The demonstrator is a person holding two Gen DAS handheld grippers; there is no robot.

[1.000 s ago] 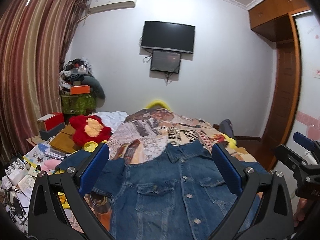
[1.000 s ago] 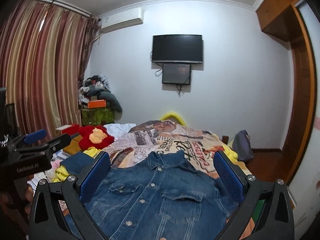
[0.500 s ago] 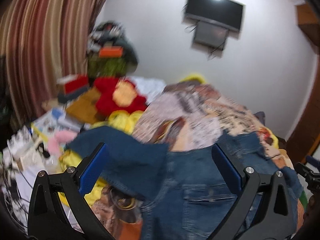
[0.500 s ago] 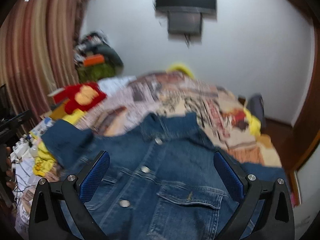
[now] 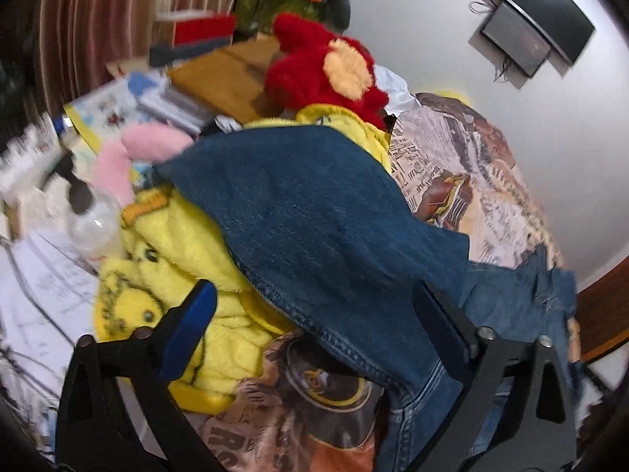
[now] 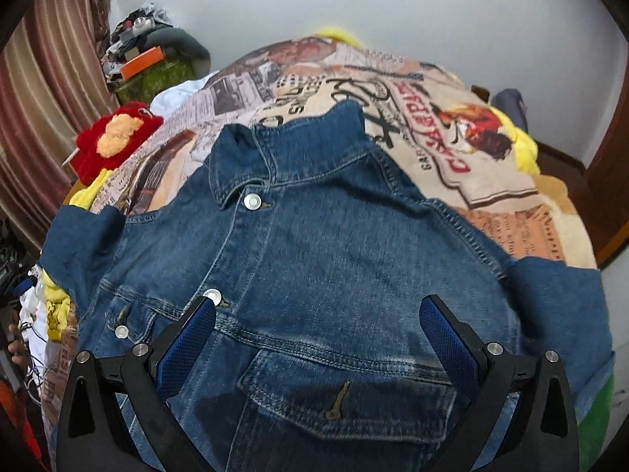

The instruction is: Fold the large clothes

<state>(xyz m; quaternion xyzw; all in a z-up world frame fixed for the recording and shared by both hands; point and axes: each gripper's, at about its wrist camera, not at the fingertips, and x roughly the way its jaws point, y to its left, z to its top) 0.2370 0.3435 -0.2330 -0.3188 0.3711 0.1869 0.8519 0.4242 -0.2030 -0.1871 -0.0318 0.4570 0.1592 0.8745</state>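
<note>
Left gripper (image 5: 314, 338) — fingers apart and closing, astride a sleeve of the blue denim jacket (image 5: 322, 228) over a yellow plush blanket (image 5: 165, 275). Right gripper (image 6: 318, 338) — fingers released above the jacket's chest, spread on the newspaper-print bed cover (image 6: 452, 126).

Soft, even indoor light falls on both views, without hard shadows. Glare whitens the wall television (image 5: 540, 11) in the left view. Things left of the denim jacket (image 5: 314, 212) smear with motion blur. Fisheye bending darkens every corner.
</note>
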